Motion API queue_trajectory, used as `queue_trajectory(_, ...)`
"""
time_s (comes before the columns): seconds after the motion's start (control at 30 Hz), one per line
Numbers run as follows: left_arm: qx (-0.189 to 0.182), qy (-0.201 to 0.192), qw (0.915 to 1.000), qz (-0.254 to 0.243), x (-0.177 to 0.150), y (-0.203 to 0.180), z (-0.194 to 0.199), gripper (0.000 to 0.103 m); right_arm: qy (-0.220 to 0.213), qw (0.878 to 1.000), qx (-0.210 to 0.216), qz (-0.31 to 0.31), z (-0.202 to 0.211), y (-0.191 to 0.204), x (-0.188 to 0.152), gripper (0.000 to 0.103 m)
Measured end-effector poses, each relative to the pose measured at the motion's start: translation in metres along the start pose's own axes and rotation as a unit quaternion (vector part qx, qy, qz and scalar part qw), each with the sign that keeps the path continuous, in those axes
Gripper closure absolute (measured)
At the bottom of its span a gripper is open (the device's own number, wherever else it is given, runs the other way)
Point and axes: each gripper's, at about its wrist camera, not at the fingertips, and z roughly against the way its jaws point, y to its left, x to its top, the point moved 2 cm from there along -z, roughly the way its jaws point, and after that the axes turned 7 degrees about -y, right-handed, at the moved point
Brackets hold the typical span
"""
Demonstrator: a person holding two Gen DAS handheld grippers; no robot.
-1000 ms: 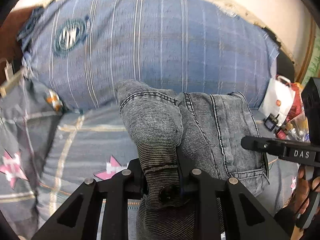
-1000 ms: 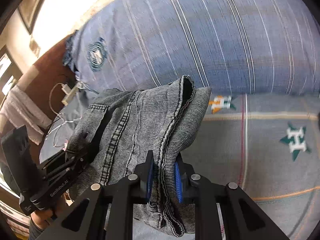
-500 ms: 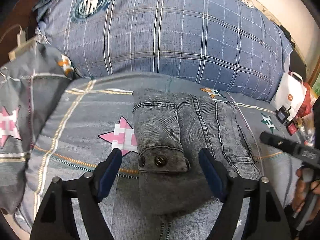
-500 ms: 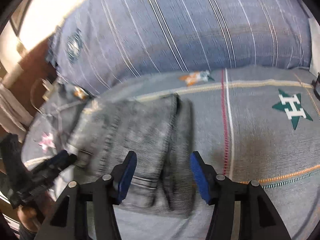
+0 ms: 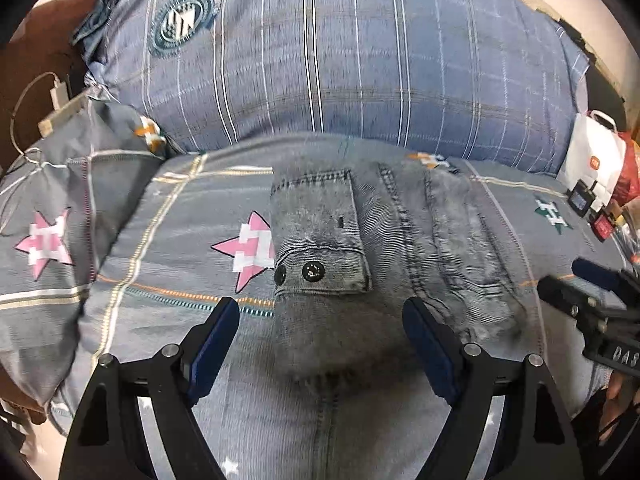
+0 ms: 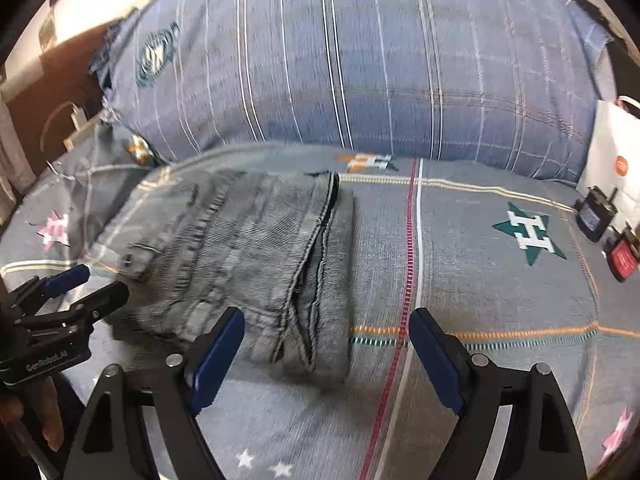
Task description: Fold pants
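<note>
Folded pants lying released on the bed, both hand-held grippers standing wide open.

Left wrist view: the left hand-held gripper (image 5: 320, 322) is gaping wide, nothing between its blue pads; its jaws have just been opening. The grey denim pants (image 5: 384, 248) are lying folded on the bed (image 5: 168, 248), waistband button facing the camera, in front of the blue striped pillow (image 5: 340, 64). The right hand-held gripper (image 5: 580, 292) is showing at the right edge. Right wrist view: the right hand-held gripper (image 6: 326, 338) is likewise spread wide and empty, jaws just opened further, hovering above the pants' (image 6: 256, 256) near edge. A white bag (image 6: 612, 160) is sitting far right.
</note>
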Motion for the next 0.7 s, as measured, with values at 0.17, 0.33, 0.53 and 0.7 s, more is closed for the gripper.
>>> queue_trajectory(0.17, 0.009, -0.023, 0.9997, 0.007, -0.003, 0.001, 0.026, 0.019, -0.009, 1.000, 0.006, 0.002, 0.022, 0.006, -0.023, 0.009)
queue_trajectory(0.33, 0.018, -0.033, 0.9993, 0.003, -0.008, -0.002, 0.043, 0.019, -0.005, 1.000, -0.001, 0.010, 0.031, 0.007, -0.040, 0.000)
queue_trajectory(0.53, -0.008, -0.032, 0.9992, 0.021, -0.011, -0.006, 0.055, 0.019, -0.019, 0.999, -0.022, 0.033, 0.047, 0.011, -0.037, 0.000)
queue_trajectory(0.7, -0.028, -0.050, 0.9983, 0.013, -0.002, -0.019, 0.064, 0.012, -0.022, 0.998, -0.030, 0.059, 0.054, 0.014, -0.035, 0.000)
